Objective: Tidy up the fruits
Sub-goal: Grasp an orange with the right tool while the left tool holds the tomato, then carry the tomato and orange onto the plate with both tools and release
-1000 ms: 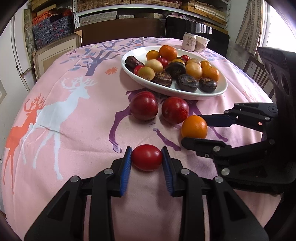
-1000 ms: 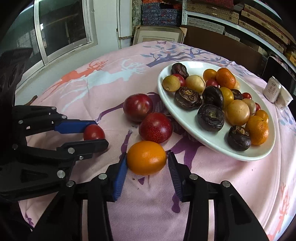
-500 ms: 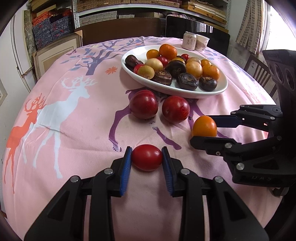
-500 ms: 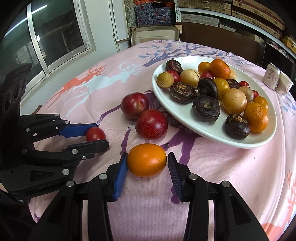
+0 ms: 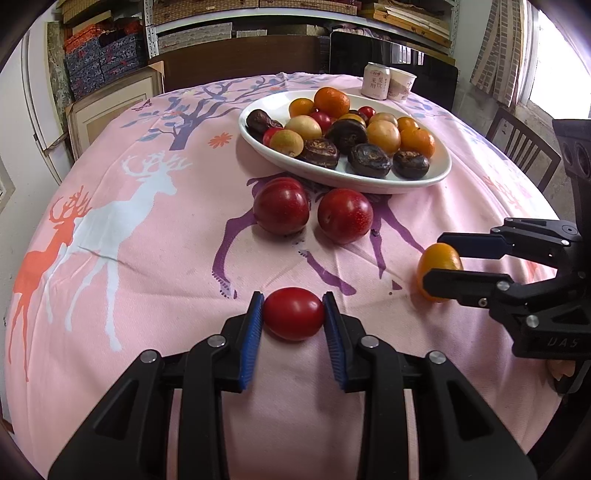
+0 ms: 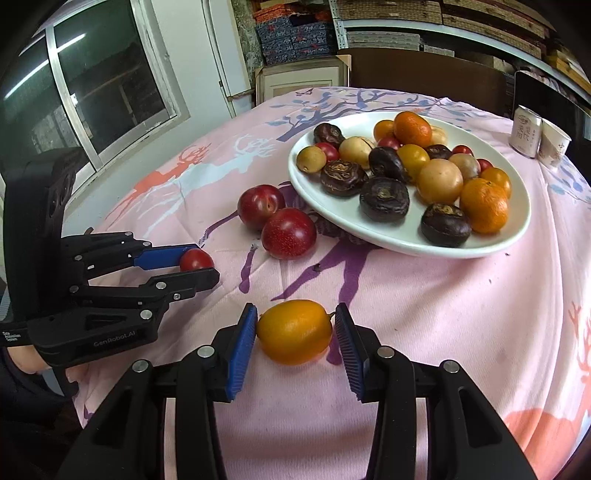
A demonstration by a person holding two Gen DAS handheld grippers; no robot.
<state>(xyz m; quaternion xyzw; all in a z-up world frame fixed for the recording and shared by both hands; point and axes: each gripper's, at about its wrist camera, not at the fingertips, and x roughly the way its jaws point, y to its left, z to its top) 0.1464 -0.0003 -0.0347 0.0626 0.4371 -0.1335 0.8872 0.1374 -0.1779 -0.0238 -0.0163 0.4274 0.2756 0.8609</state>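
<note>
In the left wrist view, two plums (image 5: 312,214) lie mid-frame just below the plate (image 5: 436,173); a can (image 5: 376,80) and cup (image 5: 402,84) stand above it.

Round table (image 5: 155,258) wore pink cloth with deer and tree print. Shelves (image 5: 258,22) along back wall held woven boxes and patterned cartons. Framed picture (image 6: 303,79) leaned below. Wooden chair (image 5: 524,144) stood beside bright curtained window (image 5: 554,55); dark window (image 6: 92,92) opposite.
</note>
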